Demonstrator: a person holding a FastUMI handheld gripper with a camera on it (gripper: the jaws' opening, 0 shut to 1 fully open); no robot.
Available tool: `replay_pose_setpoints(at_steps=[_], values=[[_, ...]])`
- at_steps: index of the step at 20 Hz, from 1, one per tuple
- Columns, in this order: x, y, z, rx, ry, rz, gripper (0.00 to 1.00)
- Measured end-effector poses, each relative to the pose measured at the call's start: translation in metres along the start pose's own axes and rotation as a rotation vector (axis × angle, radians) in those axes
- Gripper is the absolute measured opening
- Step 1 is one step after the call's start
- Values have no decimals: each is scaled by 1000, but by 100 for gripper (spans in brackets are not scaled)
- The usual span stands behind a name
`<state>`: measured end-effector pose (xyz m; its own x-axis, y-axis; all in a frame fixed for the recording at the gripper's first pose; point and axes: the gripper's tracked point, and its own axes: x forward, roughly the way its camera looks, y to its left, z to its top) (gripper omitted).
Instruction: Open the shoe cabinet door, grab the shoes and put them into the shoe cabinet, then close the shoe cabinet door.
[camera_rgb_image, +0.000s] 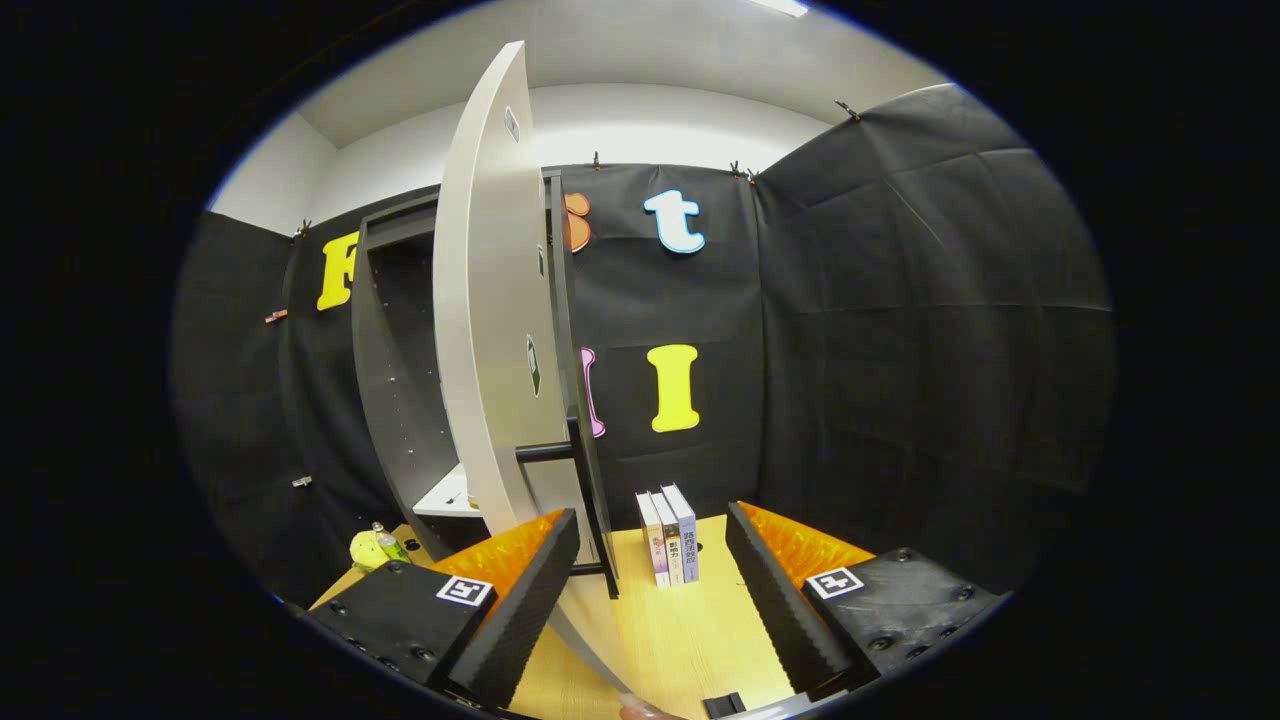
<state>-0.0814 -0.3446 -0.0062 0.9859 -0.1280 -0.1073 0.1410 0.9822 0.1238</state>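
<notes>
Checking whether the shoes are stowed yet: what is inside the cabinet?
Dark inner walls of the cabinet and a pale shelf show; no shoes visible. The open door hides the rest. Gripper open.

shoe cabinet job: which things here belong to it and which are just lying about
Belongs to the job:
- shoe cabinet, dark inside
- cabinet door, swung open, its edge between the fingers
- gripper, open, holding nothing

Just lying about:
- three upright books ahead of the fingers
- small bottle beside the cabinet

Three books (671, 535) stand upright on the wooden table (680, 640); a small bottle (389, 543) leans against a yellow-green toy (366, 550).
</notes>
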Motion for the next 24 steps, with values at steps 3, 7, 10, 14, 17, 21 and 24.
replay_pose_setpoints(at_steps=[3, 7, 10, 14, 17, 21, 24], values=[[0, 28, -6, 11, 5, 37, 98], [-1, 61, -11, -15, 0, 81, 98], [-3, 95, -17, 5, 5, 124, 98], [3, 145, -26, 14, 17, 185, 98], [10, 180, -34, 13, 32, 216, 98], [23, 229, -40, 18, 40, 269, 98], [31, 266, -45, 5, 37, 314, 98]])
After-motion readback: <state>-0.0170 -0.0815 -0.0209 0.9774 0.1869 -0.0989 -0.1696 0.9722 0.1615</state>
